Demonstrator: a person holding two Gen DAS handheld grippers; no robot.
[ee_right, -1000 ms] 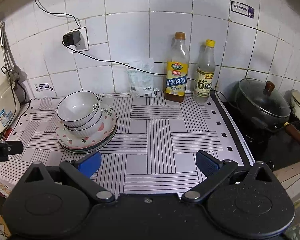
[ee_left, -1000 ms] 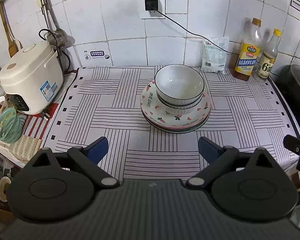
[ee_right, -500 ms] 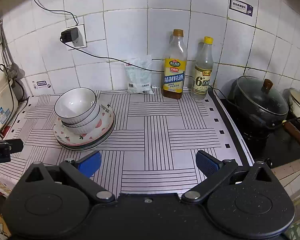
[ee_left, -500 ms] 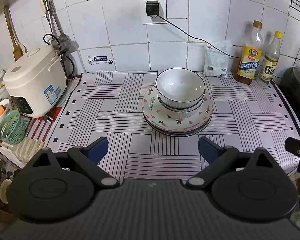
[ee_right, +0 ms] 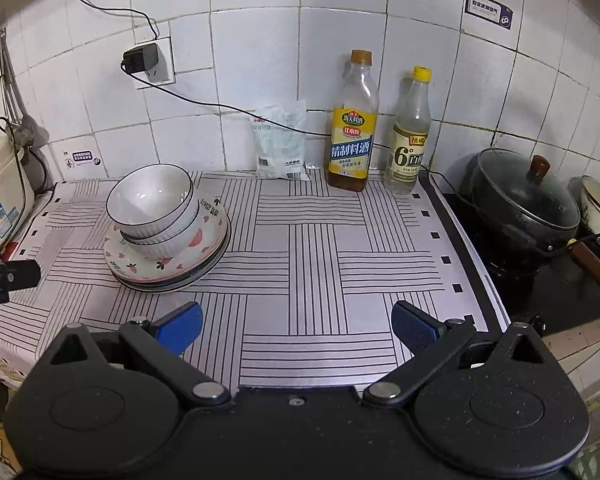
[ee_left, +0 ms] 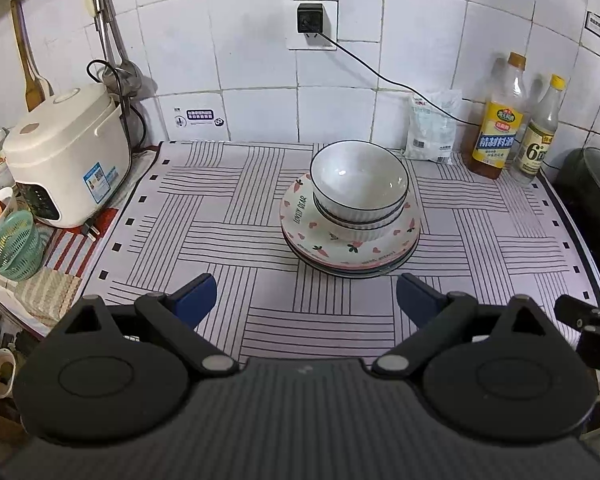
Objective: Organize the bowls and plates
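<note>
Sitting ahead of open left claw (ee_left: 306,300): bowl stack (ee_left: 359,184).

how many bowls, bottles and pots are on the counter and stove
bowls: 2, nested on the plates
bottles: 2
pots: 2, both lidded
total: 6

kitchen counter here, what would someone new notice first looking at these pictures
First the stack of bowls nested on the patterned plates, standing mid-counter on the striped mat. Next, both grippers, left and right, hang empty over the mat's near edge with jaws wide apart. Around it: a white rice cooker at the left, two bottles against the tiled wall, and a lidded black pot on the stove at the right.
</note>
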